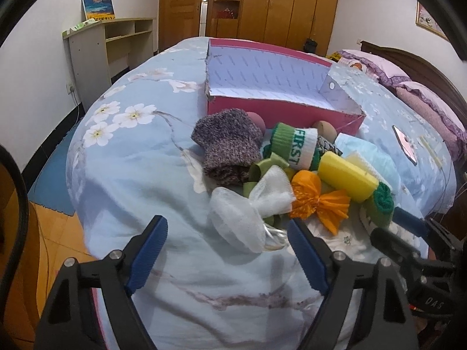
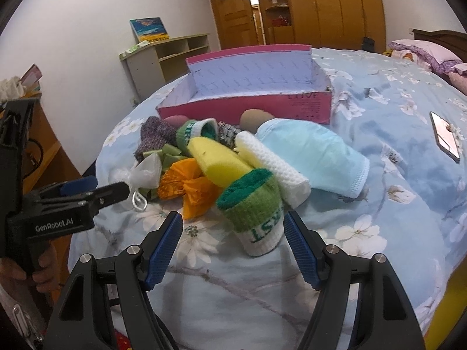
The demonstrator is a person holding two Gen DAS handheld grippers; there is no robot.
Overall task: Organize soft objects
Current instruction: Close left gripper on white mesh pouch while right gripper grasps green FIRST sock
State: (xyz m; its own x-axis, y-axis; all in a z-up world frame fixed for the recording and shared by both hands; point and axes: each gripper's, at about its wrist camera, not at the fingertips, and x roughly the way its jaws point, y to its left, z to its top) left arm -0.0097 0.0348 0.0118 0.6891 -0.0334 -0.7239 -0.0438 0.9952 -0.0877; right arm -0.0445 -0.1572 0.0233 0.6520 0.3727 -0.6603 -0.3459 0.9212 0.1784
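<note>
A pile of soft things lies on the floral bedspread in front of an open pink box [image 1: 280,110]. My left gripper [image 1: 226,223] is open, its blue fingers either side of a white mesh pouch [image 1: 242,218] without touching it. Beyond the pouch are an orange mesh bundle [image 1: 318,201], a yellow sponge [image 1: 347,178], a purple knit sock [image 1: 230,145] and a green-and-white sock [image 1: 294,145]. My right gripper [image 2: 232,217] is open around a rolled green-and-white sock [image 2: 254,207], its pads not pressing. A white waffle cloth [image 2: 271,163] and a light blue cloth [image 2: 315,154] lie behind it.
A phone [image 2: 445,137] lies on the bedspread to the right. Purple pillows [image 2: 423,52] sit at the headboard. A low shelf unit [image 1: 111,46] stands by the left wall, with wardrobes and a door at the back. A hand [image 2: 17,271] holds the left gripper's handle.
</note>
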